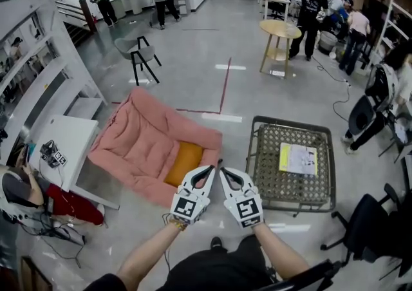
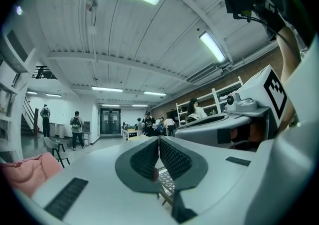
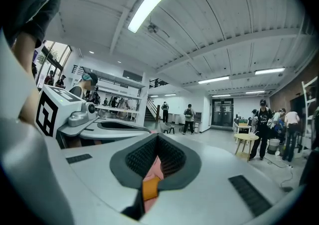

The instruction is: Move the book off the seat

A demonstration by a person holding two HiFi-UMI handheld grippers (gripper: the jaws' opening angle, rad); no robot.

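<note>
A yellow-and-white book (image 1: 298, 158) lies flat on the right half of a woven rattan seat (image 1: 270, 180) with a metal frame. To its left sits a pink padded lounge seat (image 1: 145, 145) with an orange cushion (image 1: 183, 162). My left gripper (image 1: 212, 168) and right gripper (image 1: 224, 171) hang side by side over the floor between the two seats, both shut and empty. In the left gripper view the jaws (image 2: 159, 142) meet, with rattan weave (image 2: 167, 183) below them. The right gripper (image 3: 158, 139) also has its jaws together, and the pink seat and orange cushion (image 3: 151, 187) show beneath.
A white desk (image 1: 64, 141) stands at the left. A grey chair (image 1: 138, 51) and a round wooden table (image 1: 280, 29) stand farther off. Black office chairs (image 1: 367, 225) crowd the right edge. Several people stand at the back of the hall.
</note>
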